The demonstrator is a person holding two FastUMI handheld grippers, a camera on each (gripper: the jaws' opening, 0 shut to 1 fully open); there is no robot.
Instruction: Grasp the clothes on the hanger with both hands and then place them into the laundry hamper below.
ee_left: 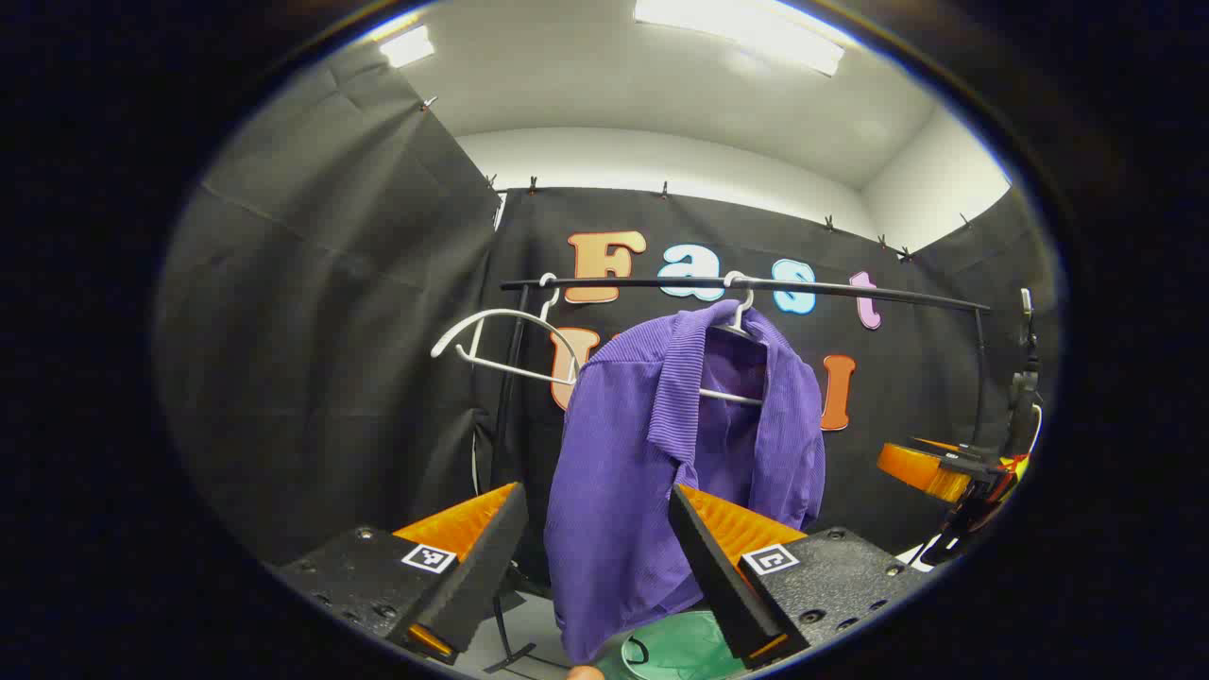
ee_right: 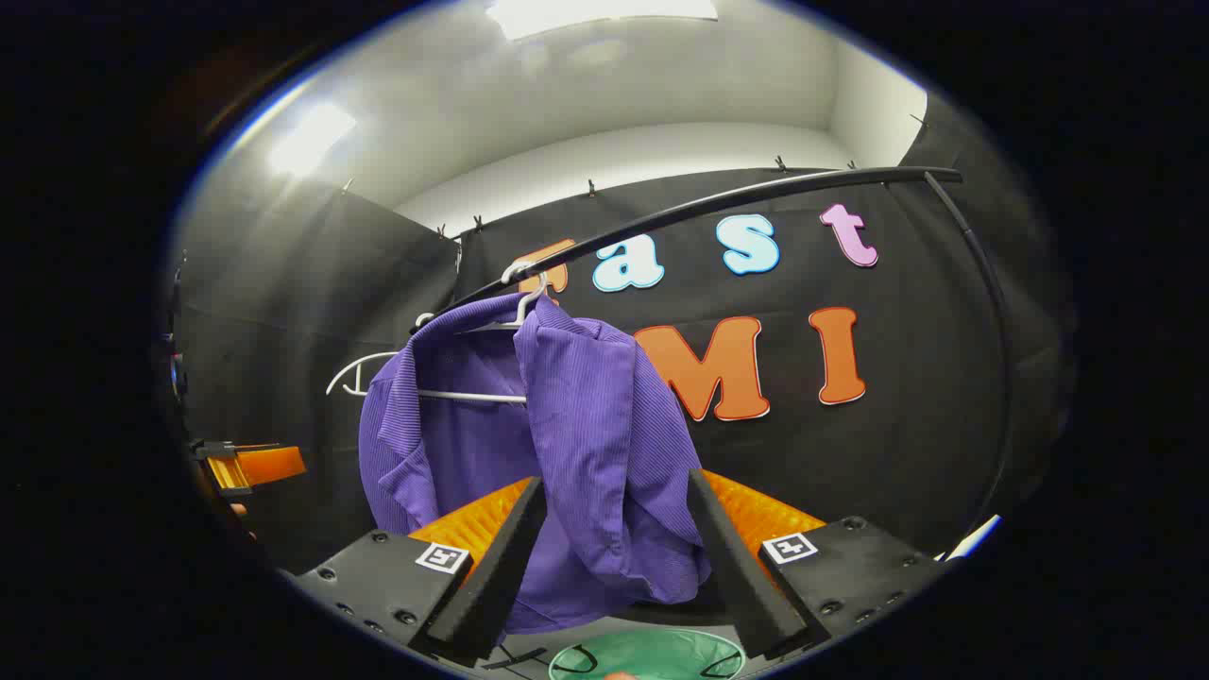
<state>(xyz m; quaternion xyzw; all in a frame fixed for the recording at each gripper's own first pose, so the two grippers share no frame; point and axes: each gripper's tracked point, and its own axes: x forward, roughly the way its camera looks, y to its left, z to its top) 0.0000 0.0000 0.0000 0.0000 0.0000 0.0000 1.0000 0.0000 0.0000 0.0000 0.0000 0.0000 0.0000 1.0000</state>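
While the purple shirt (ee_left: 652,472) hangs, both jaws wide, seemingly touching nothing.

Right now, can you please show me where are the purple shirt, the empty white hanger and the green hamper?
purple shirt (ee_left: 614,472): left gripper view, its front panel.
empty white hanger (ee_left: 491,321): left gripper view, its curved shoulder.
green hamper (ee_right: 652,656): right gripper view, its inside near the rim.

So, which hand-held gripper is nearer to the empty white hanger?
Left. The left hand-held gripper has the empty white hanger up and to its left; for the right hand-held gripper it lies farther off, past the purple shirt.
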